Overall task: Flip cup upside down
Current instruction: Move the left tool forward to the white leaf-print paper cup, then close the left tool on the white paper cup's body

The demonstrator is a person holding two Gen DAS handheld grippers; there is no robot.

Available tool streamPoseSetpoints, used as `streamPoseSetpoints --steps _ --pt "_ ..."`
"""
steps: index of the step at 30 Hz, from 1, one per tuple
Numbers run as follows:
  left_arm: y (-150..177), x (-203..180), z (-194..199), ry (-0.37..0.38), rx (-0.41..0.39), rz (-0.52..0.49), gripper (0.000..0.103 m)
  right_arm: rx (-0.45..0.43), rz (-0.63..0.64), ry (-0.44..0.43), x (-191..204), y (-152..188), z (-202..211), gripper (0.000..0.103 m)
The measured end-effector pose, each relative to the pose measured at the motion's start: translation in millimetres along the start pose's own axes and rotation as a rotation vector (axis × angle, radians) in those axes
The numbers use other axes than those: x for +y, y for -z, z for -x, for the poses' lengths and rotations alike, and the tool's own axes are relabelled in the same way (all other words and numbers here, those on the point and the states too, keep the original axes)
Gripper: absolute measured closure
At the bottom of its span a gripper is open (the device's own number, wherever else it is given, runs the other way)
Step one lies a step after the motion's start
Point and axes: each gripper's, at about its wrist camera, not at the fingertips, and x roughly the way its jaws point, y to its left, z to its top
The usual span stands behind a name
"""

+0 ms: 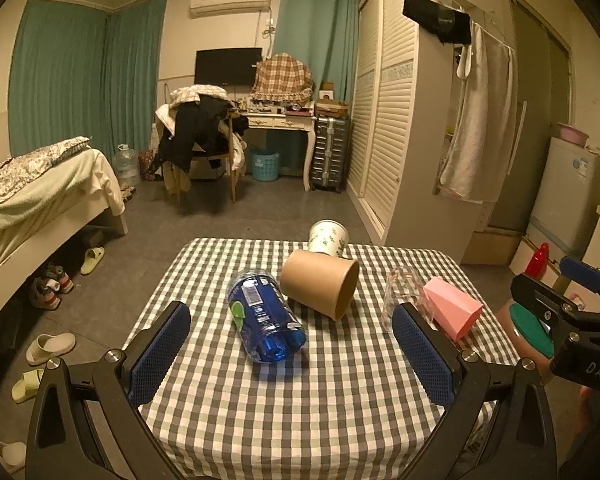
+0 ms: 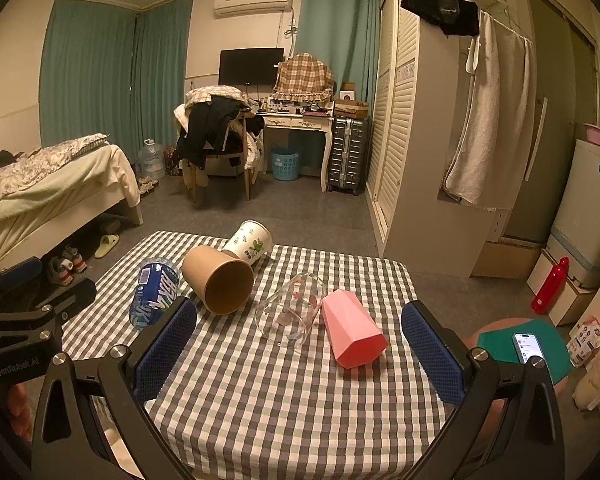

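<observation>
Several cups lie on their sides on a checked table (image 1: pixel 300 400) (image 2: pixel 292 408): a blue plastic cup (image 1: pixel 266 314) (image 2: pixel 154 294), a brown paper cup (image 1: pixel 320 288) (image 2: pixel 220 282), a white printed paper cup (image 1: pixel 327 238) (image 2: pixel 249 242), a clear glass (image 1: pixel 402 296) (image 2: pixel 294 310) and a pink faceted cup (image 1: pixel 452 314) (image 2: pixel 352 330). My left gripper (image 1: pixel 292 354) is open and empty, above the near part of the table, facing the blue cup. My right gripper (image 2: pixel 300 350) is open and empty, facing the glass and pink cup.
A bed (image 1: pixel 32 200) stands left, with shoes and slippers (image 1: pixel 50 344) on the floor beside the table. A wardrobe (image 1: pixel 396 120) and fridge (image 1: pixel 568 192) stand right. A red bottle (image 2: pixel 550 286) and a stool holding a phone (image 2: pixel 528 346) are at the table's right.
</observation>
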Motion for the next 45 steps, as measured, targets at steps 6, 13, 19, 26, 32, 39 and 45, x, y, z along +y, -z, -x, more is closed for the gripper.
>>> streamPoseSetpoints --steps 6,13,19,26,32,39,45 --pt "-13 -5 -23 0.020 0.083 -0.045 0.000 -0.001 0.008 0.003 -2 -9 -6 0.000" --pt "-45 -13 -62 0.067 0.167 -0.119 0.000 0.010 0.009 0.006 -10 -21 -30 0.000" --pt "-72 -28 -110 0.076 0.204 -0.197 0.000 0.044 -0.006 0.011 -28 -45 -72 0.000" --pt "-90 -35 -189 0.067 0.296 -0.232 0.000 0.072 -0.047 0.030 -54 -71 -131 0.000" --pt "-94 -40 -260 0.097 0.394 -0.222 0.000 0.108 -0.062 0.020 -61 -74 -179 0.000" --pt "-88 -51 -317 0.102 0.494 -0.258 0.005 0.173 -0.081 0.001 -62 -52 -216 0.000" --pt "-80 -60 -343 0.123 0.576 -0.267 0.019 0.191 -0.100 -0.001 -69 -40 -229 0.000"
